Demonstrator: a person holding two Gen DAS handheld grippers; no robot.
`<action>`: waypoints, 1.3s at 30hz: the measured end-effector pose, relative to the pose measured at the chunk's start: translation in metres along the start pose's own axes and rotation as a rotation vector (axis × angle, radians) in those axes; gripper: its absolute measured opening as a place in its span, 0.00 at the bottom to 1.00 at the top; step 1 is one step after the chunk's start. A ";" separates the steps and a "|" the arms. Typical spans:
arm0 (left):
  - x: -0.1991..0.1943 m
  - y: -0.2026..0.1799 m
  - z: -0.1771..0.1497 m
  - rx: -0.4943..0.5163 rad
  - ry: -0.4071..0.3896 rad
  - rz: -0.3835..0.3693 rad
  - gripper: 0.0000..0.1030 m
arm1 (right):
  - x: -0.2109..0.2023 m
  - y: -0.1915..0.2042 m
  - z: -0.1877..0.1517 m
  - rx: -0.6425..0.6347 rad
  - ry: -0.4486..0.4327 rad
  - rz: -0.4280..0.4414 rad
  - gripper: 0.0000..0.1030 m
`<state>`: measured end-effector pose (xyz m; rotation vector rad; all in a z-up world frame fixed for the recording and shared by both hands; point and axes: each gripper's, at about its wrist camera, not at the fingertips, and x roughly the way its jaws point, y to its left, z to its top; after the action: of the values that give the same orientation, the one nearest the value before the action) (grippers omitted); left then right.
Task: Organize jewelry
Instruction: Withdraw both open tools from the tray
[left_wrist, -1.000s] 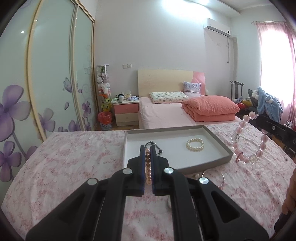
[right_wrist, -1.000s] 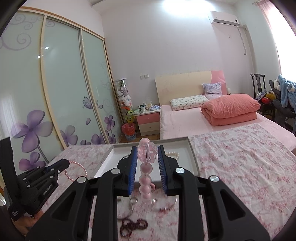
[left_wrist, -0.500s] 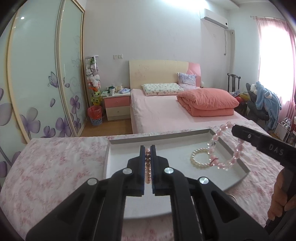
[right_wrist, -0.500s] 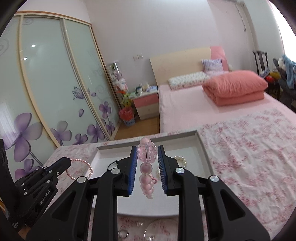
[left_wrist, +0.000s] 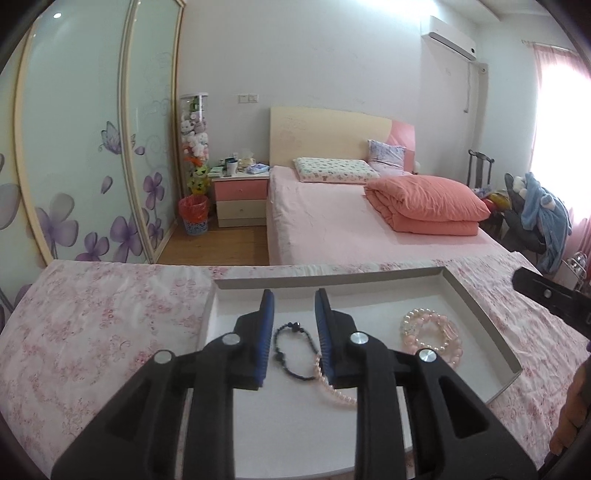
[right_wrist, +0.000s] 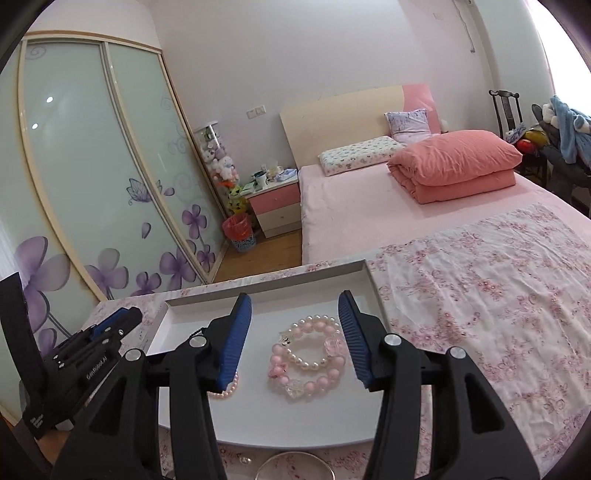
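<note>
Pink bedroom, wardrobe with purple flower doors, bed at back; work surface is a desk (left_wrist: 92, 332) under a pink floral cloth, with a shallow white tray (left_wrist: 476, 310) on it.

Left gripper (left_wrist: 293, 334) over tray, fingers spread apart, holding nothing. Between and just below them on the tray floor: a dark bead bracelet (left_wrist: 295, 350) and a thin pale-pink pearl strand (left_wrist: 334, 387), touching or overlapping at one end, can't tell which.

Right gripper (right_wrist: 295, 339) also over tray, fingers wide apart, empty. Below it a white pearl bracelet (right_wrist: 314, 345) and a chunky pink bead bracelet (right_wrist: 306, 376) lie overlapped, loops crossing. All four pieces are in the tray.

Outside the tray, near edge in the right wrist view: a thin metal ring or bangle (right_wrist: 291, 466), partly cut off. Probably not yet sorted.

Risks, judged from the layout:
- Pink and white bracelets are stacked; any later pick of one likely drags the other.
- The pearl strand sits right against the left gripper's right finger; pulling back low could snag it and sweep it out.
- The dark bracelet and the strand could tangle the same way.
- The two grippers are close over the same tray; collision is possible if both move inward.
- The bangle is thin and flat on wrinkled cloth, hard to pinch, and may slide off the near edge.
</note>
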<state>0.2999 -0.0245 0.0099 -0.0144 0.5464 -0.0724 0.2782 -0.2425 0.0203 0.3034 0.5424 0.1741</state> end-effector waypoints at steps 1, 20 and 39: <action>-0.003 0.001 0.000 -0.001 -0.002 0.006 0.23 | -0.003 0.000 -0.001 -0.001 -0.001 0.000 0.49; -0.090 0.032 -0.073 -0.001 0.091 0.051 0.46 | -0.062 0.011 -0.092 -0.124 0.248 0.052 0.49; -0.123 0.079 -0.116 -0.076 0.134 0.105 0.60 | -0.046 0.080 -0.165 -0.388 0.424 0.019 0.79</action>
<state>0.1399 0.0643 -0.0276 -0.0552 0.6832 0.0503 0.1455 -0.1392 -0.0658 -0.1123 0.9086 0.3607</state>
